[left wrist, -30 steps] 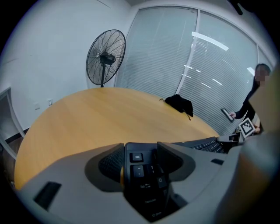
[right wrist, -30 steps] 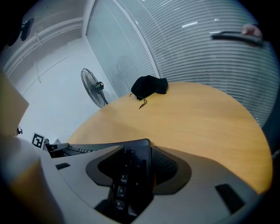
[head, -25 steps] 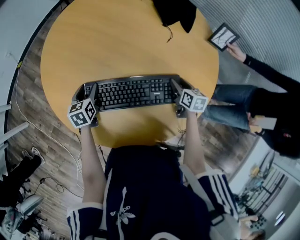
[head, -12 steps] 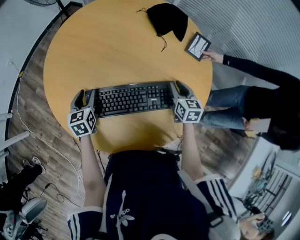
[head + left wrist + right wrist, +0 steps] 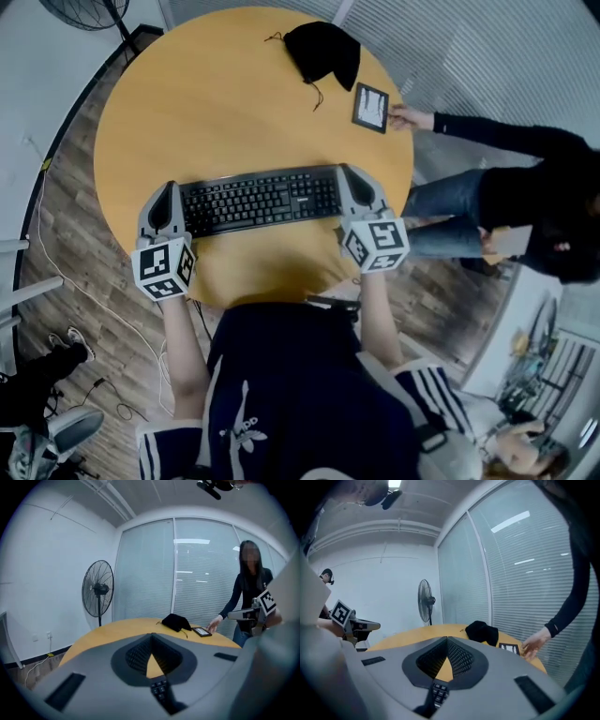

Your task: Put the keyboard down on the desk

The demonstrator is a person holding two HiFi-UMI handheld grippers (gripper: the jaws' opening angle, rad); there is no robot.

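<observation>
No lettering can be read: the key legends on the black computer keyboard point(image 5: 261, 200) are too small, and only black-and-white square markers are seen on the gripper cubes. The jaws of the left gripper point(image 5: 168, 190) and the right gripper point(image 5: 350, 174) have just been closing and are seen pressed together tip to tip with nothing between them, each gripper held over one end of the keyboard. The keyboard is laid flat on the round yellow wooden table point(image 5: 216, 103), between the two grippers.
</observation>
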